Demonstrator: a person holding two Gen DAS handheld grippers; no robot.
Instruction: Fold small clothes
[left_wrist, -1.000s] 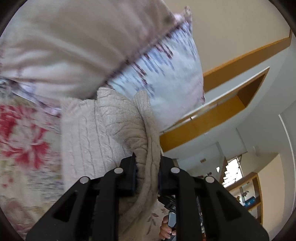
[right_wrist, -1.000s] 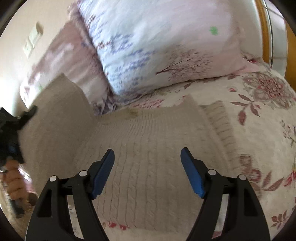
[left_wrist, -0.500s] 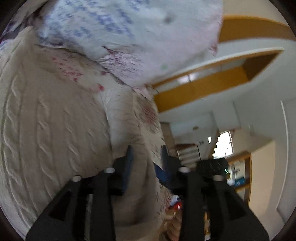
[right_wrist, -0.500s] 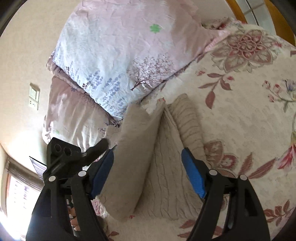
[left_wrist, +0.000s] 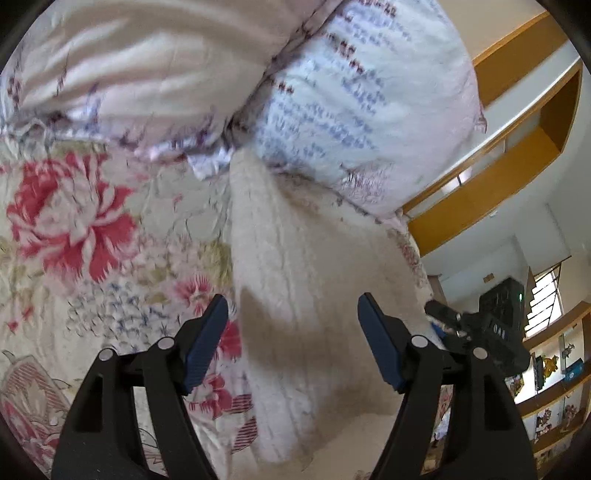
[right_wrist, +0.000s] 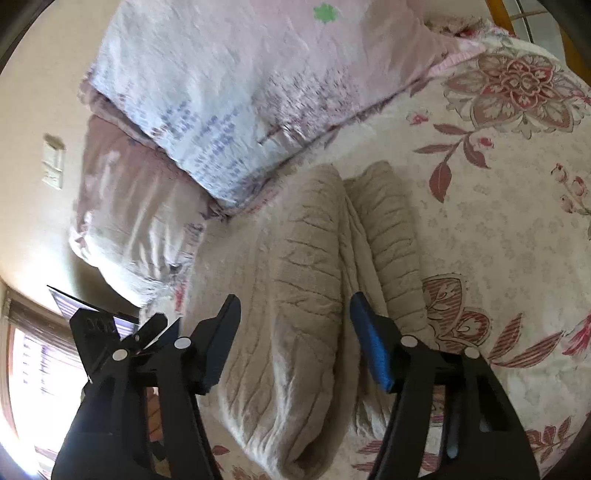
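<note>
Sweater, a cream cable-knit, lies on the floral bedspread just below the two pillows, its top edge touching the patterned one. One side looks already folded in over the body, and a ribbed sleeve lies doubled alongside it, so I'd judge the lengthwise folds about done. What seems left is bringing the hem up toward the collar and squaring the bundle.

The left claw has just been opening; its jaws stand apart over the knit with nothing gripped. The right claw has just been closing a little, yet its pads straddle the folded ridge without pressing it, so it too is released. Both hover low over the garment.
</note>
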